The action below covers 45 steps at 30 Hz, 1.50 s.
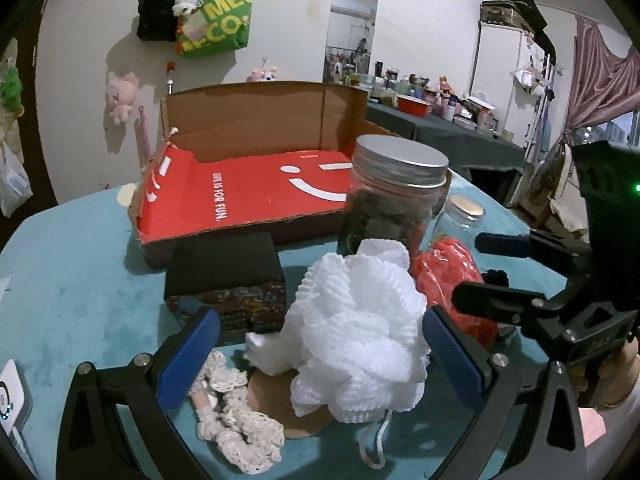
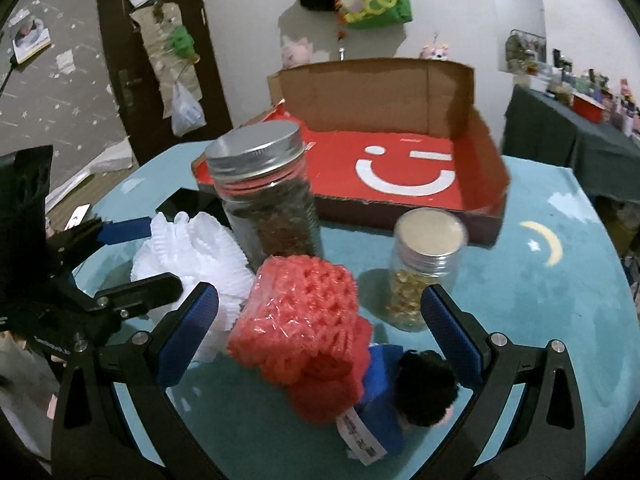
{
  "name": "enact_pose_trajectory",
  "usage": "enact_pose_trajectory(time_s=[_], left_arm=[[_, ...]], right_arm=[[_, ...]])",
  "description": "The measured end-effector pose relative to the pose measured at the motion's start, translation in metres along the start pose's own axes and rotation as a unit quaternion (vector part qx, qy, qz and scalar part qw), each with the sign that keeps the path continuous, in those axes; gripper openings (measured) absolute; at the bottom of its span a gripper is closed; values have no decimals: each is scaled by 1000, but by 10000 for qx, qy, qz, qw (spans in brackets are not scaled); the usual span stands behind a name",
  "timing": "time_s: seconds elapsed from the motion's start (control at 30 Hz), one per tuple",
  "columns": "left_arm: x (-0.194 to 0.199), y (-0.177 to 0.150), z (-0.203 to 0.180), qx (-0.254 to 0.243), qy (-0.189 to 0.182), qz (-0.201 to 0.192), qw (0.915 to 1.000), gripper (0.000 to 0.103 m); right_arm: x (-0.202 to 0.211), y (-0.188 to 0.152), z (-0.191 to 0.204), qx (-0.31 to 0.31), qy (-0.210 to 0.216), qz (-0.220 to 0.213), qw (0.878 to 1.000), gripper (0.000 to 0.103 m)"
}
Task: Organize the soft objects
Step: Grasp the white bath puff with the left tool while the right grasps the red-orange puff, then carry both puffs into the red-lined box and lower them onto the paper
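In the left wrist view, the left gripper (image 1: 320, 354) stands released, its blue ribbed fingers (image 1: 188, 356) spread wide on either side of a white mesh pouf (image 1: 360, 332) without touching it. The pouf is a puffy, pleated ball of netting resting on the teal tablecloth (image 1: 80, 300), partly over a round cardboard coaster (image 1: 272, 400); its white cord loop (image 1: 374, 446) trails toward the camera. A cream crochet lace strip (image 1: 236, 420) lies beside it, its long axis running toward the lens. Behind sit a black-topped box (image 1: 224, 264) with patterned sides, a lidded glass jar (image 1: 394, 196) with dark, hard-to-read contents, and an open cardboard box (image 1: 256, 184) with a red printed floor. A red foam net (image 1: 448, 276) is half hidden behind the pouf and the right gripper (image 1: 480, 268), which enters from the right.

In the right wrist view, the right gripper (image 2: 320, 330) is likewise released, its fingers (image 2: 452, 336) flanking the red foam net (image 2: 304, 332), a soft open lattice folded in a lump that leans toward the camera. Beneath it a doll (image 2: 404, 392) with blue cloth and black hair lies mostly covered, pointing right. The white pouf (image 2: 188, 248) sits left, partly hidden by the tall jar (image 2: 268, 196). A small glass jar (image 2: 424, 264) holds yellowish bits.
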<state>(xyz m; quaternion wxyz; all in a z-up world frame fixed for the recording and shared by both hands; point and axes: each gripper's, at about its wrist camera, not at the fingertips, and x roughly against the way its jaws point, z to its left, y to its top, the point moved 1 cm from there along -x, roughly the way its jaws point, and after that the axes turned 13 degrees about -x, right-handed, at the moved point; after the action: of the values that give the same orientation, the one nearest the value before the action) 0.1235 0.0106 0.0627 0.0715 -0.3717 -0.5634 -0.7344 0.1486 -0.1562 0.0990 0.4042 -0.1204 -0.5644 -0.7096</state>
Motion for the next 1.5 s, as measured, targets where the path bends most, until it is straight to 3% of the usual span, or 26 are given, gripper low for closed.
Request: enact_pose_trajectory(time_s=[0.17,0.27,0.33,0.37,0.5,0.77,1.0,1.5], left_arm=[[-2,-2,-6,-133,-148,69,9998,103],[-5,-4,-12,-289,-188,116,9993,99],[-8,-5,-16,-335,-383,163,9986,67],[-8,-4,-17,-302,-533,218,9979,65],[-3,-2,-19,-292,-494,192,9982,55],[10,3,-25,-289,-265,156,9991,50],[28,11,-19,-307,0,-63,9995,48],[67,48,19,-308,619,-579,9959,46]], right_arm=[[-9,-2,-1,-43,126,240,9996,97],[-15,-5,-5,-167,213,402,9988,83],[-20,-6,-10,-351,356,569,9971,67],[-23,-7,-13,-451,487,671,9955,58],[-17,-9,-13,-564,715,636,9938,41],[17,-7,0,-462,510,83,9976,39],[30,-7,3,-406,400,-103,9983,39],[66,23,-3,-215,142,-657,9975,39]])
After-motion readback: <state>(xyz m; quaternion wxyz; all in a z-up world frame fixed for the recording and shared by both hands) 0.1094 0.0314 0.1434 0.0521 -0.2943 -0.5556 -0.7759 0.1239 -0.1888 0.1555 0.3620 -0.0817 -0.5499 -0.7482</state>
